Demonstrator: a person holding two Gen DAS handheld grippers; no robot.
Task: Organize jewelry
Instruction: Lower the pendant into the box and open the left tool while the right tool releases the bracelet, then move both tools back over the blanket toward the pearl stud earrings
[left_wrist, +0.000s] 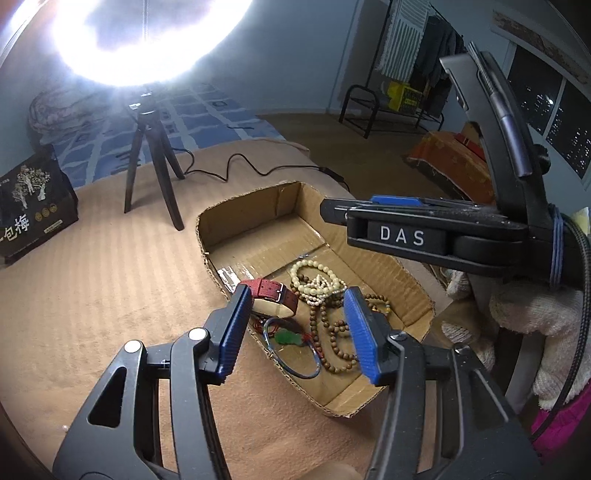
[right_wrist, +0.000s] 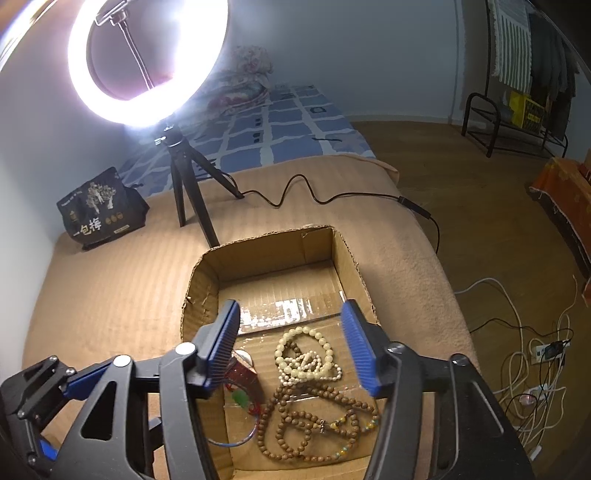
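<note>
An open cardboard box (left_wrist: 391, 266) (right_wrist: 207, 269) lies on a tan bedcover. Inside it lie a cream bead bracelet (left_wrist: 317, 282) (right_wrist: 306, 356), brown wooden bead strings (left_wrist: 332, 332) (right_wrist: 303, 424), a red-strapped watch (left_wrist: 273, 295) (right_wrist: 242, 373), a thin blue bangle (left_wrist: 295, 356) and a green pendant (left_wrist: 288, 338) (right_wrist: 242, 398). My left gripper (left_wrist: 299, 328) is open and empty above the box's near end. My right gripper (right_wrist: 291, 347) is open and empty above the jewelry; its body shows in the left wrist view (left_wrist: 424, 232), to the right above the box.
A lit ring light on a black tripod (left_wrist: 155, 166) (right_wrist: 192, 192) stands behind the box, its cable (right_wrist: 332, 195) trailing right. A black printed bag (left_wrist: 33, 210) (right_wrist: 99, 210) sits at the back left. Cables and a power strip (right_wrist: 546, 350) lie on the floor to the right.
</note>
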